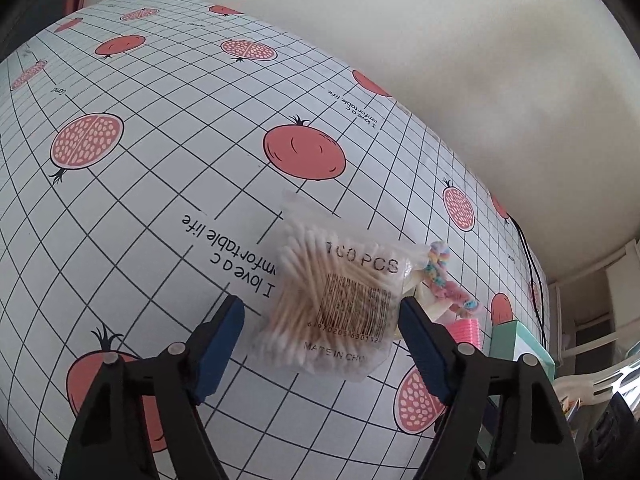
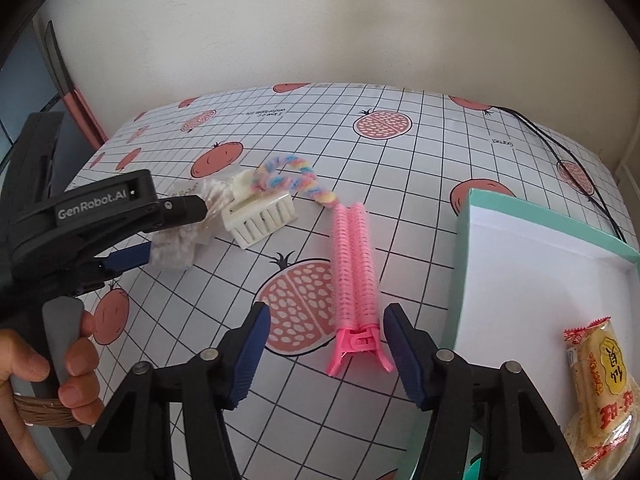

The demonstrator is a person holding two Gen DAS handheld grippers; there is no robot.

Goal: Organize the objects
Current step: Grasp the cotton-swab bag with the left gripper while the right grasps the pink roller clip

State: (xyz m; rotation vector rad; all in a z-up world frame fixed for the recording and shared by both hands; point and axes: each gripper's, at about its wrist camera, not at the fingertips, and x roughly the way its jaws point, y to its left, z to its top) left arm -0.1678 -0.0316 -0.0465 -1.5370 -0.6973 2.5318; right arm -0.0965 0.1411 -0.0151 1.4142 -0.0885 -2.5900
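A clear bag of cotton swabs (image 1: pixel 332 304) lies flat on the pomegranate-print tablecloth (image 1: pixel 160 200). My left gripper (image 1: pixel 320 308) is open, with its blue pads on either side of the bag and a gap showing on the left side. In the right wrist view the same bag (image 2: pixel 180 248) sits at the left gripper's (image 2: pixel 164 232) fingers. A pink roller hair clip (image 2: pixel 354 276) lies lengthwise ahead of my open right gripper (image 2: pixel 328 316), its handle end between the fingertips, untouched.
A white claw clip (image 2: pixel 260 216) and a pastel twisted hair tie (image 2: pixel 292 178) lie behind the bag. At the right stands an open teal box (image 2: pixel 540 248) with a snack packet (image 2: pixel 600 384) inside. A black cable (image 2: pixel 560 148) runs along the far right. A hand (image 2: pixel 76 360) holds the left gripper.
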